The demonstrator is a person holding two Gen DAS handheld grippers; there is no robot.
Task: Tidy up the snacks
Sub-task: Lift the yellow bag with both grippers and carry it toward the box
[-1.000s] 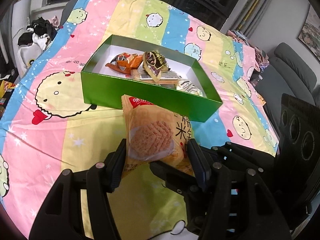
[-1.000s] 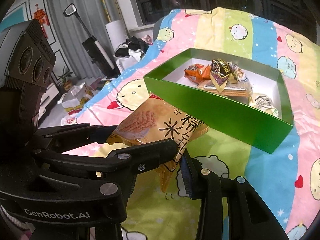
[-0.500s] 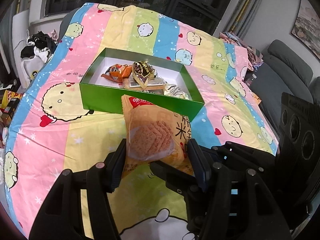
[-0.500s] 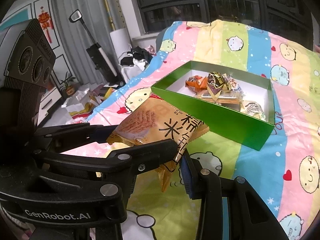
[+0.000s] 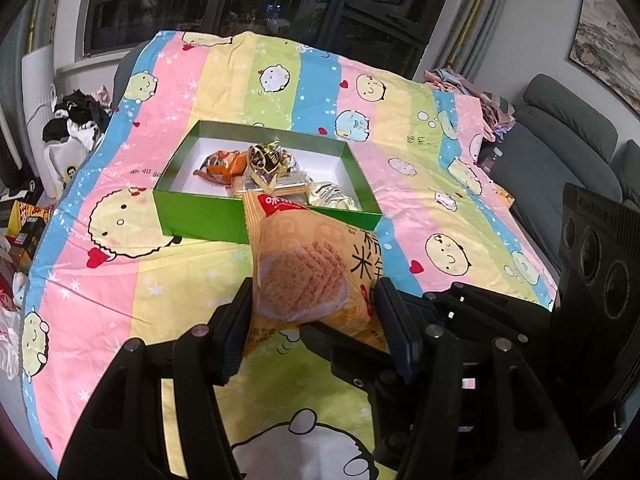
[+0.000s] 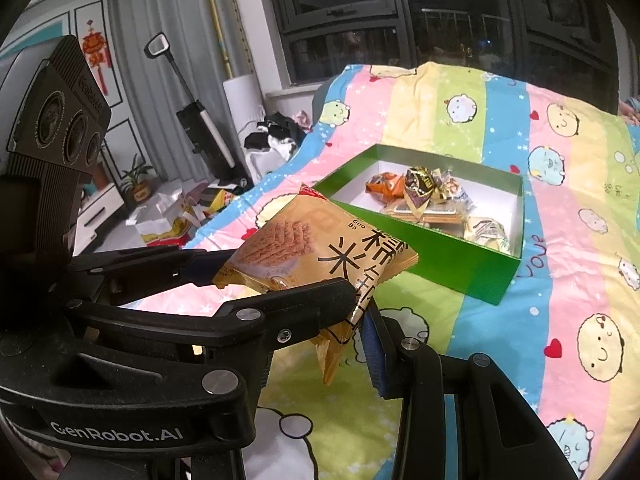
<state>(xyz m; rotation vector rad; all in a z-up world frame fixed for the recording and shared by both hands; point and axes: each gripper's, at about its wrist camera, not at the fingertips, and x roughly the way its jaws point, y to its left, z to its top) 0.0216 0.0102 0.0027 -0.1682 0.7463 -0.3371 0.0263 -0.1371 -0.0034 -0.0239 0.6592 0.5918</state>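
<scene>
An orange rice-cracker bag [image 5: 304, 268] hangs above the striped cartoon bedsheet, short of the green box [image 5: 200, 208]. My left gripper [image 5: 316, 328] is shut on the bag, its fingers pressing both side edges. In the right wrist view the same bag [image 6: 316, 248] lies tilted, and my right gripper [image 6: 352, 320] is shut on its lower right edge. The left gripper's fingers [image 6: 180, 268] hold the bag's near left end there. The green box [image 6: 460, 268] is open-topped and holds several wrapped snacks [image 6: 420, 196].
The sheet [image 5: 120, 280] covers a bed that drops off at the left. The floor beside it has clothes [image 5: 76, 120], boxes and paper litter [image 6: 168, 220]. An upright vacuum [image 6: 200, 128] leans near the window. A grey sofa [image 5: 568, 128] stands at the right.
Both grippers have risen and drawn back from the green box with the bag held between them. The box now looks smaller and farther away. The grips have not changed.
</scene>
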